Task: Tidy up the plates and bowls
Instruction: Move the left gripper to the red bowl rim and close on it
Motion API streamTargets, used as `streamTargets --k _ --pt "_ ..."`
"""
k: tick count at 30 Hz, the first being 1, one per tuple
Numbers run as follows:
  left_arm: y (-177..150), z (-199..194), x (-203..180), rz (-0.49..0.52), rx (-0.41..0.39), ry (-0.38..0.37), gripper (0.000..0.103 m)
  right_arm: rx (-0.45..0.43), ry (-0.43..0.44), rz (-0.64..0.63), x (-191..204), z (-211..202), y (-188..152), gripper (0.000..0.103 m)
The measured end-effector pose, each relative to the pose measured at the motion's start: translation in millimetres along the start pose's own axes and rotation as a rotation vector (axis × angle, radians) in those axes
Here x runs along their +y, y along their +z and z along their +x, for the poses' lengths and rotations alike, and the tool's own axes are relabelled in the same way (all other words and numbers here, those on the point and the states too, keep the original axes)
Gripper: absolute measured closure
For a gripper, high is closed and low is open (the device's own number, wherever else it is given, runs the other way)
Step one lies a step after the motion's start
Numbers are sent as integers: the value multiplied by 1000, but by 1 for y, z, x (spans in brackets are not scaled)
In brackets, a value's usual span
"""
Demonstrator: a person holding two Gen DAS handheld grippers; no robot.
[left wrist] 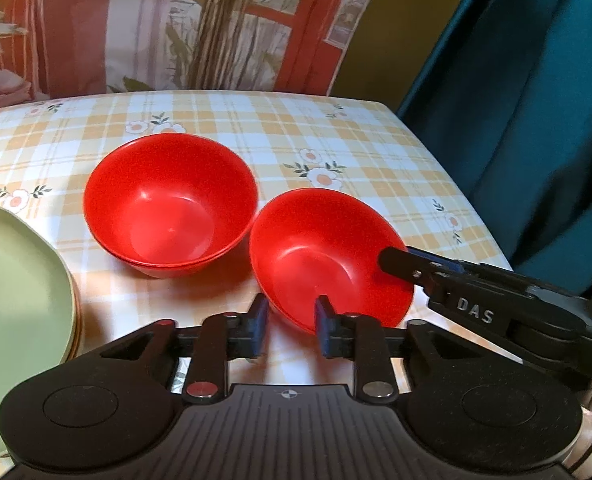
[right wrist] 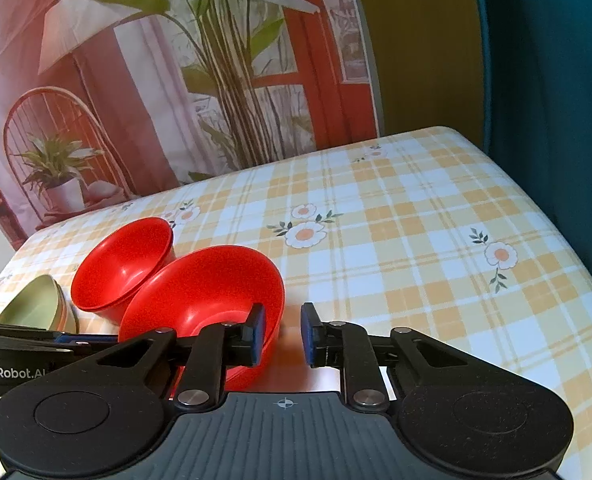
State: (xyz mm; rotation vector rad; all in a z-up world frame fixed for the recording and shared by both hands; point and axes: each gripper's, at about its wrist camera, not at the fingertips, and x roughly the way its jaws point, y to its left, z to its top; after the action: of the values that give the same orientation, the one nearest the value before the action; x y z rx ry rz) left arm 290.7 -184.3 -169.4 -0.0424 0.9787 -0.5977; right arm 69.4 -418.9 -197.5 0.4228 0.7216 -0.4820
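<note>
A single red bowl (left wrist: pixel 327 256) stands on the checked tablecloth, close to a stack of two red bowls (left wrist: pixel 170 204). My left gripper (left wrist: pixel 291 326) is open, its fingers astride the near rim of the single bowl, one inside and one outside. My right gripper (left wrist: pixel 415 264) reaches in from the right with its fingers astride the bowl's right rim. In the right wrist view the right gripper (right wrist: pixel 283 334) is open, its left finger inside the single bowl (right wrist: pixel 204 292), the right finger outside. The stack (right wrist: pixel 122 264) stands behind it.
Stacked green dishes (left wrist: pixel 12 280) stand at the left, also in the right wrist view (right wrist: pixel 36 302). The tablecloth (right wrist: pixel 415 240) stretches to the right and back. A printed backdrop stands behind the table and a teal curtain (left wrist: pixel 535 100) hangs at the right.
</note>
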Motion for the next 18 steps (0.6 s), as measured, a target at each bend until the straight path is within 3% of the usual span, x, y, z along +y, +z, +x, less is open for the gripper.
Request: streamTargets --k 9,18 --pt "-2 -7 -2 4 -13 -33 78 -22 -2 -12 5 -11 4 91" --pt "8 -33 -3 20 -88 -52 78 -63 -9 -38 18 -28 19 91"
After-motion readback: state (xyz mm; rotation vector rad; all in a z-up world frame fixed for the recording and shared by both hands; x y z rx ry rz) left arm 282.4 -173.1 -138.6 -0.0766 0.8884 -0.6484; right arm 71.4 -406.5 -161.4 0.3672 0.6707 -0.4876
